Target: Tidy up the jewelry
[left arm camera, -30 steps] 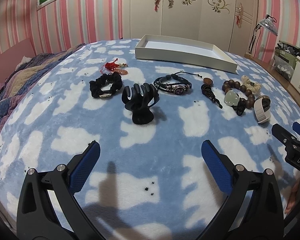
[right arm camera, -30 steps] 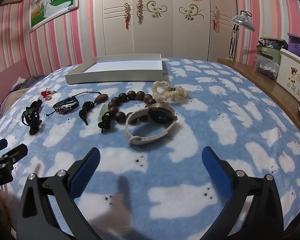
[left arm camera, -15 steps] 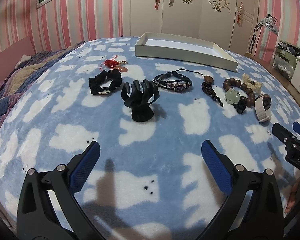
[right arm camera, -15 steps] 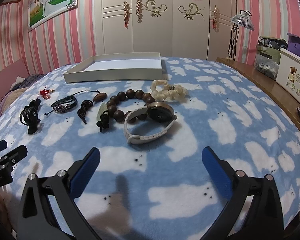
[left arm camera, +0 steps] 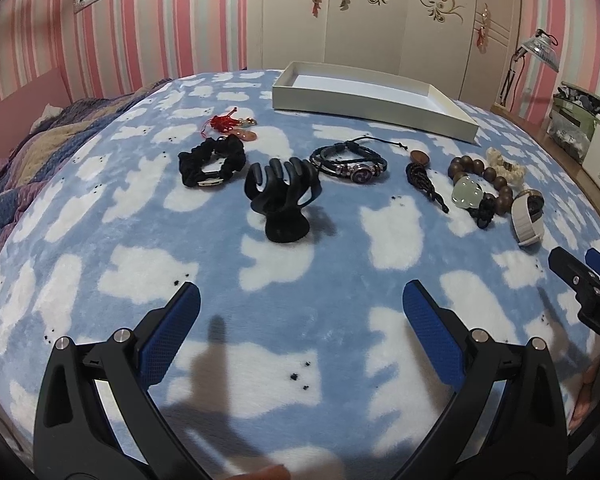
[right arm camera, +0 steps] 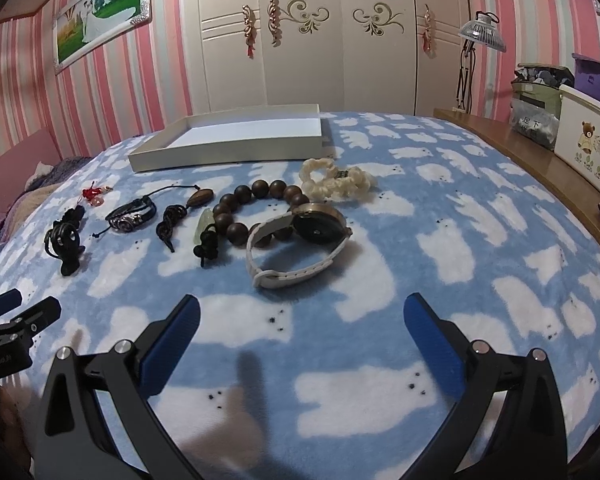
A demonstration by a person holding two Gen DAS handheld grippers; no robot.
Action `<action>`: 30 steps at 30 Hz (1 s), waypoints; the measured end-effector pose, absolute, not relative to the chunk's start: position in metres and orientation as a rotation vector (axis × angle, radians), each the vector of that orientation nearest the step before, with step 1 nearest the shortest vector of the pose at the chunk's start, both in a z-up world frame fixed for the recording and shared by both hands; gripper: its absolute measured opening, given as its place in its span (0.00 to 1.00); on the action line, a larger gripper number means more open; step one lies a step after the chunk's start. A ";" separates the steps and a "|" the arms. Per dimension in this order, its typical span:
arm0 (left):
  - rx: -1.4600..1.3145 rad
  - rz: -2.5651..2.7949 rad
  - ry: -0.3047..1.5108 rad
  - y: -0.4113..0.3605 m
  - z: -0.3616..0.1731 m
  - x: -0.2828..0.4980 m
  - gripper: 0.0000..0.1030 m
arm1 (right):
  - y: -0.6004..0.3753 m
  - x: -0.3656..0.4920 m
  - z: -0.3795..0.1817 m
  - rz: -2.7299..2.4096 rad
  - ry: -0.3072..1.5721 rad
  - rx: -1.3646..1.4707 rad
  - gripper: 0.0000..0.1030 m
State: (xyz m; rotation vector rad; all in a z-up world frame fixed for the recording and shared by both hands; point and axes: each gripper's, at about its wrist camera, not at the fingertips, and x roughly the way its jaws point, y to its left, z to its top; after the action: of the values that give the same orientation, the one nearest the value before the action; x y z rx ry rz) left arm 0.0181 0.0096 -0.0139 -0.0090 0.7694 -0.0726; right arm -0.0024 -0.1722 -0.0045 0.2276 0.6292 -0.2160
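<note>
Jewelry lies in a row on a blue cloud-print blanket [left arm camera: 300, 280]: a red tassel charm [left arm camera: 224, 124], a black scrunchie [left arm camera: 212, 162], a black claw clip [left arm camera: 282, 200], a leather bracelet [left arm camera: 350, 160], a knotted pendant [left arm camera: 422, 174], a wooden bead bracelet [right arm camera: 256, 210], a cream scrunchie [right arm camera: 336, 180] and a white-strap watch [right arm camera: 300, 240]. An empty white tray [left arm camera: 372, 94] stands behind them. My left gripper [left arm camera: 300, 328] is open and empty, short of the claw clip. My right gripper [right arm camera: 300, 328] is open and empty, short of the watch.
A wooden ledge [right arm camera: 540, 160] with a storage box [right arm camera: 592, 128] and a lamp [right arm camera: 480, 36] runs along the right. A rumpled quilt [left arm camera: 28, 152] lies at the left. Wardrobe doors [right arm camera: 308, 40] stand behind the bed.
Both views have shifted slightly; the jewelry sits a little lower and closer in frame. Both grippers stay open. Nothing on the blanket has moved.
</note>
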 end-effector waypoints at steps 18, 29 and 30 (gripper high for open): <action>0.042 -0.046 0.650 0.010 0.035 0.025 0.97 | -0.186 0.006 0.032 -0.181 0.554 0.200 0.98; 0.049 -0.115 0.686 0.010 0.054 0.066 0.97 | -0.197 0.054 0.060 -0.197 0.599 0.188 0.98; 0.051 -0.125 0.697 0.010 0.053 0.069 0.97 | -0.196 0.056 0.062 -0.202 0.594 0.177 0.98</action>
State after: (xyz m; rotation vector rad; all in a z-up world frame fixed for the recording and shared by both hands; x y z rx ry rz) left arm 0.0689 0.0105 0.0533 0.0513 0.6973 -0.1250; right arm 0.0558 -0.1957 0.0622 0.1772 0.5940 -0.2020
